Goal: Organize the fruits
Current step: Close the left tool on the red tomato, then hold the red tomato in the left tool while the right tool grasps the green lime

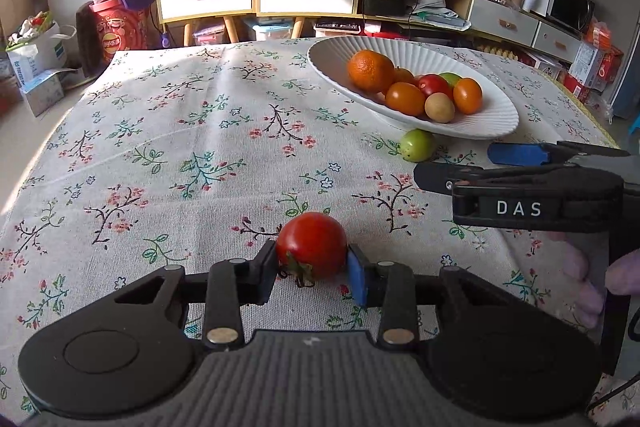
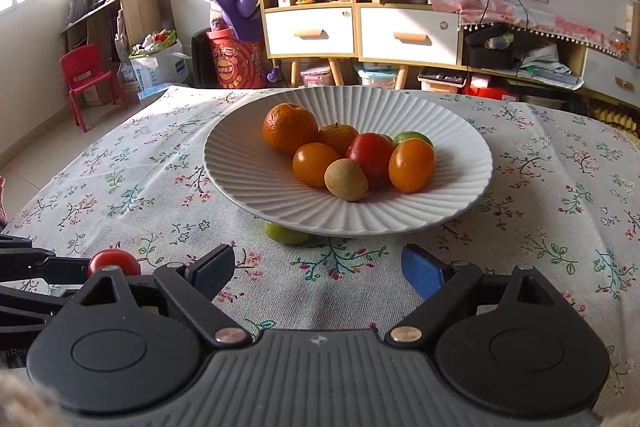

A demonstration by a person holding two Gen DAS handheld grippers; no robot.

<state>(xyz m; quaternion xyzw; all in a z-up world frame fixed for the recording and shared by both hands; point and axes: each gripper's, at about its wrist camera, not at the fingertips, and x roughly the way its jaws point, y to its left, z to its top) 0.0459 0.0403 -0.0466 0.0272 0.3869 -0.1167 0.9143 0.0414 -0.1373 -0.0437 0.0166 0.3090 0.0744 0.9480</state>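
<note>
My left gripper (image 1: 312, 265) is shut on a red tomato (image 1: 311, 243), near the flowered tablecloth at the table's front. The tomato also shows at the left of the right wrist view (image 2: 114, 261). A white ribbed plate (image 1: 492, 123) at the back right holds oranges, a red tomato, orange tomatoes, a tan fruit and a green one. A green fruit (image 1: 417, 145) lies on the cloth against the plate's near rim, half hidden under it in the right wrist view (image 2: 286, 234). My right gripper (image 2: 320, 269) is open and empty in front of the plate (image 2: 240, 163); it shows at the right of the left wrist view (image 1: 476, 163).
The table wears a flowered cloth (image 1: 200, 131). Beyond its far edge stand a shelf cabinet with drawers (image 2: 352, 27), a red child's chair (image 2: 86, 79), bags and boxes on the floor.
</note>
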